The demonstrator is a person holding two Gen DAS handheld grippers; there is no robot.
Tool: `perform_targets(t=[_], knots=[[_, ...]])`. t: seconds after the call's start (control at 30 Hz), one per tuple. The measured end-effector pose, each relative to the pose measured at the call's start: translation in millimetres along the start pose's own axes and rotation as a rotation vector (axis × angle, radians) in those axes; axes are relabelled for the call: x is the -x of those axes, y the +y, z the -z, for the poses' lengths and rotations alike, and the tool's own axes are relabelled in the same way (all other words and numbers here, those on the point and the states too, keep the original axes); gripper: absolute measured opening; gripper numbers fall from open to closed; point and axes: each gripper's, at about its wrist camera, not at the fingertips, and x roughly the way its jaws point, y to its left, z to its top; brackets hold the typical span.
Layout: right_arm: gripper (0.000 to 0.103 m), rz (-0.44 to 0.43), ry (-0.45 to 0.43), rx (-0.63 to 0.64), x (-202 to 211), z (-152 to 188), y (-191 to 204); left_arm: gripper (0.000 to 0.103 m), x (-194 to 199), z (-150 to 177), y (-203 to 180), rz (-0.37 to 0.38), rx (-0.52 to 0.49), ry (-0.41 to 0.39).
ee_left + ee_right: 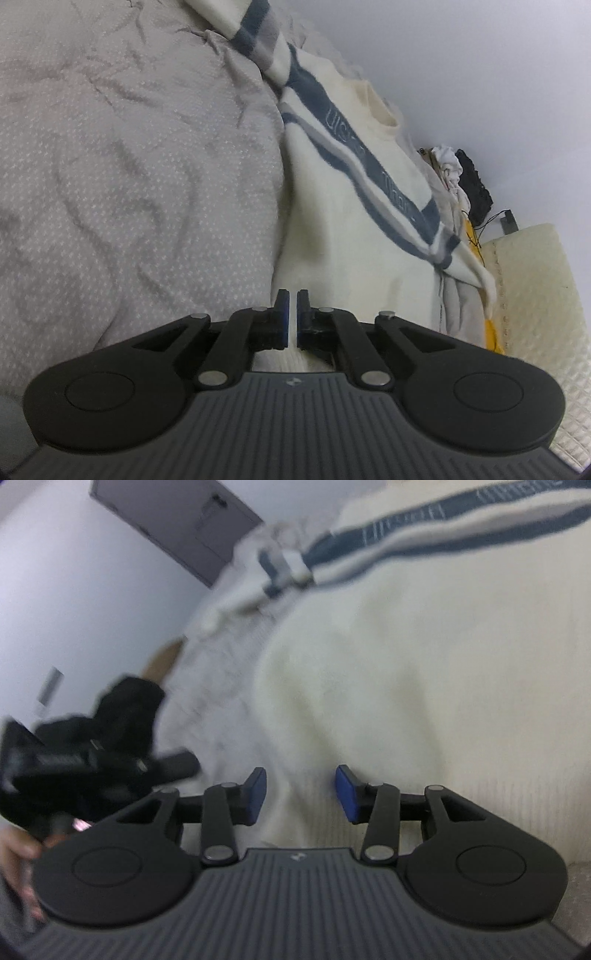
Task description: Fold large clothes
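A cream sweater [332, 221] with blue and grey chest stripes lies spread on a grey patterned bedspread [129, 184]. My left gripper [293, 295] is shut on the sweater's ribbed hem, which passes between its blue pads. In the right wrist view the same sweater [424, 664] fills the frame, blurred. My right gripper [300, 775] is open, its blue pads [255, 794] on either side of a fold near the hem, not clamped. The left gripper [110, 760] and the hand holding it show at the left of that view.
A pile of white and black clothes [461, 177] lies beyond the sweater's collar. A cream quilted cover [535, 295] sits at the right. A white wall and a grey door [177, 520] stand behind the bed.
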Motion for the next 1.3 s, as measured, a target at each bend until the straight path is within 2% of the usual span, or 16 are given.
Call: perform_targets(t=[0.03,0.07,0.1,0.17,0.2,0.33,0.43,0.5,0.6,0.8,0.93,1.17,1.23,1.27,1.3], knots=[[0.041,0.013,0.014,0.009,-4.7,0.4,0.7,0.008,-0.8,-1.4,4.1,0.005,-0.004,0.003],[0.041,0.023,0.024,0.02,-8.3,2.7,1.6,0.015,-4.5,-3.2,2.2,0.008,-0.007,0.004],[0.041,0.03,0.027,0.03,-9.7,4.6,3.4,0.031,-9.6,-4.6,-1.8,0.009,-0.017,0.004],[0.041,0.035,0.025,0.043,-6.7,7.2,5.2,0.049,-18.9,-5.2,-8.6,-0.003,-0.05,0.0],[0.041,0.032,0.021,0.038,-6.0,6.0,5.1,0.051,-24.0,-5.5,-12.0,-0.006,-0.066,-0.002],[0.041,0.027,-0.003,-0.013,5.7,4.7,0.5,0.051,-42.1,0.8,-20.2,-0.025,-0.139,0.034],[0.042,0.074,-0.021,-0.02,16.4,4.4,-1.5,0.051,-52.3,10.7,-21.5,-0.025,-0.161,0.077],[0.042,0.098,-0.046,-0.016,24.2,3.4,-2.5,0.051,-55.7,15.3,-20.1,-0.056,-0.173,0.084],[0.042,0.116,-0.079,-0.037,34.8,0.3,-7.6,0.05,-57.2,16.6,-14.7,-0.08,-0.152,0.086],[0.041,0.221,-0.099,-0.013,36.4,-3.1,-10.1,0.05,-53.0,26.5,-12.9,-0.087,-0.169,0.106],[0.043,0.225,-0.089,-0.023,32.1,-3.0,-12.6,0.051,-57.3,35.0,-10.8,-0.121,-0.165,0.14],[0.043,0.248,-0.09,-0.023,27.0,-4.9,-11.6,0.051,-68.3,34.7,-7.7,-0.086,-0.125,0.181],[0.043,0.254,-0.092,-0.022,26.3,-5.0,-12.3,0.04,-69.2,36.1,-9.4,-0.093,-0.135,0.179],[0.043,0.256,-0.092,-0.021,25.7,-5.0,-12.3,0.026,-69.3,37.2,-9.9,-0.097,-0.141,0.182],[0.043,0.26,-0.092,-0.019,25.4,-4.9,-12.2,0.018,-70.4,38.0,-11.3,-0.094,-0.137,0.184]])
